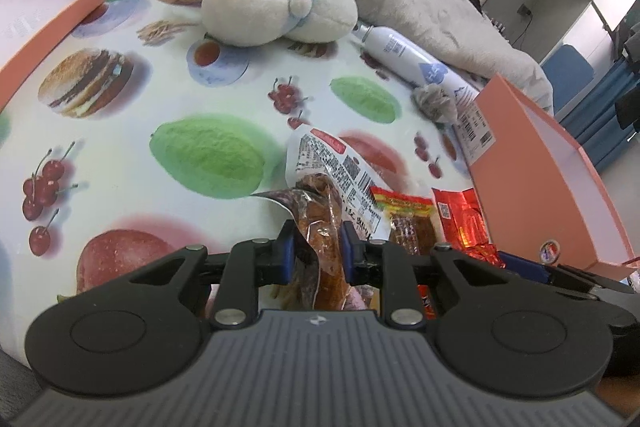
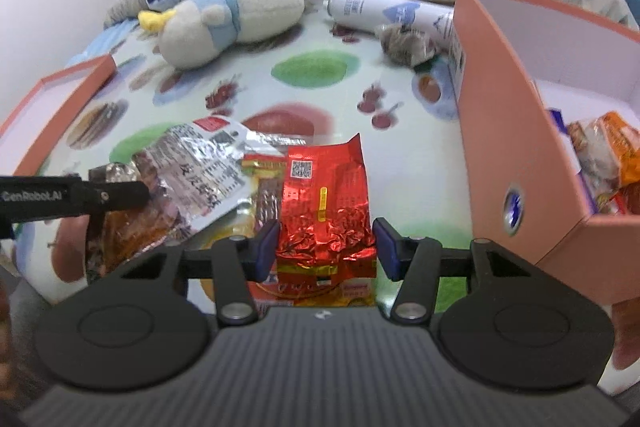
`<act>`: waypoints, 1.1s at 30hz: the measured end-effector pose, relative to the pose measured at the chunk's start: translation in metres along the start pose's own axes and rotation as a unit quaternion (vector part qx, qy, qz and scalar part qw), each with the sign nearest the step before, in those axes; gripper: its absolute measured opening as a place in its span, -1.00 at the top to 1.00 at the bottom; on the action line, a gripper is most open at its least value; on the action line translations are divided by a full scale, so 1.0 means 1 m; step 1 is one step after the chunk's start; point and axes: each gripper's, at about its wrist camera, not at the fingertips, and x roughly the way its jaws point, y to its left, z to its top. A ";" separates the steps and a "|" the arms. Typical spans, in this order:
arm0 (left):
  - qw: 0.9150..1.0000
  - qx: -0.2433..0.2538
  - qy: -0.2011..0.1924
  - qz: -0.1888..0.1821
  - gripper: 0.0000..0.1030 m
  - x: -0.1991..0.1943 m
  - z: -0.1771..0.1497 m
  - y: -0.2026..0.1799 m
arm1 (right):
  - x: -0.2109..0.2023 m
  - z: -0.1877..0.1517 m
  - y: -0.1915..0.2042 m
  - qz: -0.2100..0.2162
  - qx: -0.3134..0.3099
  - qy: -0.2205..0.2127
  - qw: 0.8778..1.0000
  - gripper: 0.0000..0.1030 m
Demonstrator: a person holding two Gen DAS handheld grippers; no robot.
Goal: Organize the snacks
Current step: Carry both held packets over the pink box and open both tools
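Observation:
My left gripper (image 1: 317, 253) is shut on a clear and silver packet of brown snack (image 1: 320, 211) with a white printed label; it rises from the fruit-print bed cover. In the right wrist view the same packet (image 2: 192, 167) lies left of centre, with a left finger (image 2: 112, 195) on it. My right gripper (image 2: 326, 249) straddles a red foil packet (image 2: 326, 203), both blue pads against its sides. A strip snack with a red and yellow header (image 2: 264, 187) lies between the two packets. An orange box (image 2: 520, 147) at the right holds several snacks (image 2: 600, 155).
The box's orange lid (image 2: 60, 95) lies at the left. Farther back are a plush toy (image 2: 232, 19), a white spray bottle (image 2: 384, 11), a crumpled grey wad (image 2: 404, 43) and piled bedding. A hand (image 2: 624, 331) shows at the right edge.

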 end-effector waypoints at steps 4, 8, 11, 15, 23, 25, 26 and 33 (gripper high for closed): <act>1.000 0.000 -0.007 -0.006 0.50 -0.007 0.009 -0.009 | -0.014 0.012 0.000 0.002 0.003 -0.014 1.000 -0.04; 1.000 0.013 -0.018 -0.009 0.51 -0.017 0.023 -0.023 | -0.027 0.028 -0.002 0.005 0.008 -0.031 0.999 -0.04; 0.999 0.022 -0.033 -0.011 0.51 -0.026 0.036 -0.033 | -0.038 0.041 -0.005 0.006 0.016 -0.047 0.999 -0.04; 0.998 0.036 -0.053 -0.010 0.51 -0.037 0.055 -0.047 | -0.054 0.056 -0.006 0.003 0.014 -0.069 0.998 -0.04; 0.995 0.055 -0.084 -0.019 0.51 -0.056 0.092 -0.077 | -0.079 0.085 -0.017 0.009 0.029 -0.105 0.994 -0.04; 0.994 0.057 -0.091 -0.027 0.51 -0.061 0.101 -0.086 | -0.086 0.093 -0.020 0.010 0.032 -0.115 0.993 -0.04; 0.993 0.060 -0.096 -0.031 0.51 -0.064 0.106 -0.091 | -0.091 0.098 -0.021 0.010 0.032 -0.122 0.992 -0.04; 0.988 0.070 -0.123 -0.062 0.51 -0.078 0.138 -0.125 | -0.119 0.125 -0.036 -0.009 0.030 -0.168 0.985 -0.04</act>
